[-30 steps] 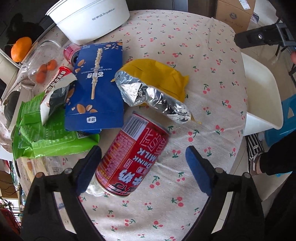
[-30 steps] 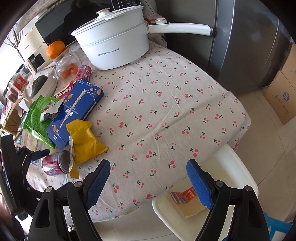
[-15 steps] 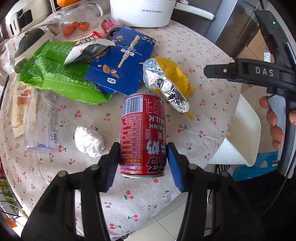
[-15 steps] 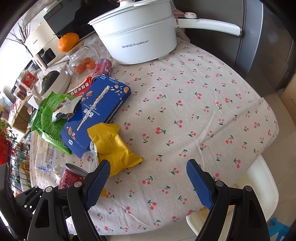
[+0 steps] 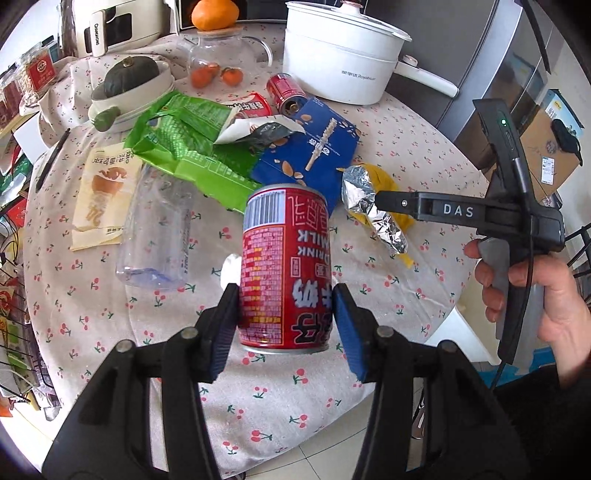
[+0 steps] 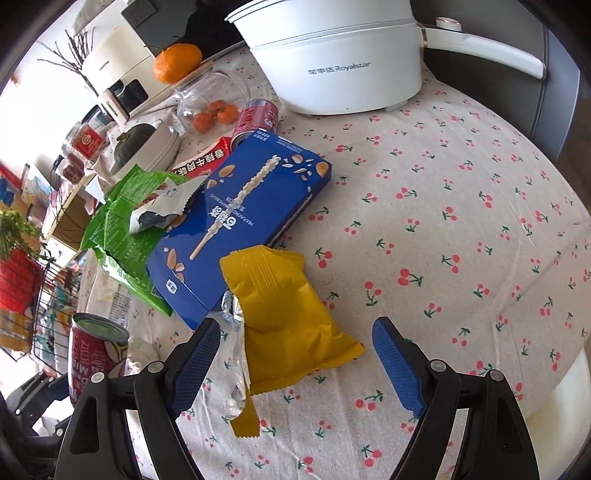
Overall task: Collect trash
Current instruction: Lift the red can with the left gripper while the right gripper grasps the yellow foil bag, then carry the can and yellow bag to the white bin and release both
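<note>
My left gripper (image 5: 284, 328) is shut on a red milk drink can (image 5: 286, 266) and holds it upright above the table's near edge; the can also shows in the right wrist view (image 6: 94, 354). My right gripper (image 6: 295, 362) is open and empty, its jaws either side of a yellow foil snack wrapper (image 6: 284, 310), just above it. That wrapper also shows in the left wrist view (image 5: 376, 210). A blue snack box (image 6: 236, 218), a green bag (image 5: 184, 147), a clear plastic bottle (image 5: 159, 236), a paper wrapper (image 5: 103, 192) and a white crumpled tissue (image 5: 231, 267) lie on the cherry-print tablecloth (image 6: 443, 221).
A white pot (image 6: 332, 59) stands at the back. A second red can (image 6: 256, 118), a glass jar of small oranges (image 6: 210, 99), a pumpkin in a bowl (image 5: 129, 77) and an appliance (image 5: 122, 26) crowd the far left. A white chair (image 5: 458, 343) stands beside the table.
My left gripper has lifted the can higher and tilted it upright. My right gripper has moved down and closer to the yellow wrapper, staying open.
</note>
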`<state>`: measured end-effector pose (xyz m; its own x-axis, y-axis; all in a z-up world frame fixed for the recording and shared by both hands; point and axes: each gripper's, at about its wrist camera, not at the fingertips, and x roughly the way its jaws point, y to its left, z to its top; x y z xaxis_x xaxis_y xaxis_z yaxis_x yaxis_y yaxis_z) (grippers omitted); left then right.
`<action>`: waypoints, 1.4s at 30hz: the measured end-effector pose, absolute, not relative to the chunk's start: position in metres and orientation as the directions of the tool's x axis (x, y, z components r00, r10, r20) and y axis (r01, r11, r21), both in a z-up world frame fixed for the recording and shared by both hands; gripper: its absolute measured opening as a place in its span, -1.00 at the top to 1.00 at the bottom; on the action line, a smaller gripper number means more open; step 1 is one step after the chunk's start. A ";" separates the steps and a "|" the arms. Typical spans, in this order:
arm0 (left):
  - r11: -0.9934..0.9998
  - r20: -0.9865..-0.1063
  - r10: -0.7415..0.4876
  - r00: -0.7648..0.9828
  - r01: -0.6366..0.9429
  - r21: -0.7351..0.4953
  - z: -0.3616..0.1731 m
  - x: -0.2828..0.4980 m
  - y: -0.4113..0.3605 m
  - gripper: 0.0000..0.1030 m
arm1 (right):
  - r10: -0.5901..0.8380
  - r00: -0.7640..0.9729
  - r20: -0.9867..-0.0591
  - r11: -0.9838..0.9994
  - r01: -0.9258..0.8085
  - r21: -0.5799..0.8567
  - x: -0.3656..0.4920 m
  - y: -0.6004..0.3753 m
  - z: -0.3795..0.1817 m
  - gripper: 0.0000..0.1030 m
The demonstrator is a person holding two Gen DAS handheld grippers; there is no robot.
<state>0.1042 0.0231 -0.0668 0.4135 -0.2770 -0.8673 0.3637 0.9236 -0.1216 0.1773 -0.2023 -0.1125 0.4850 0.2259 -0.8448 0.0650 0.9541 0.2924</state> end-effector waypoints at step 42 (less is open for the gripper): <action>0.813 -0.818 -0.455 0.352 0.538 -0.221 -0.042 0.078 -0.070 -0.02 | 0.075 0.507 -0.859 0.976 0.141 0.169 0.077 -0.304 -0.060 -0.22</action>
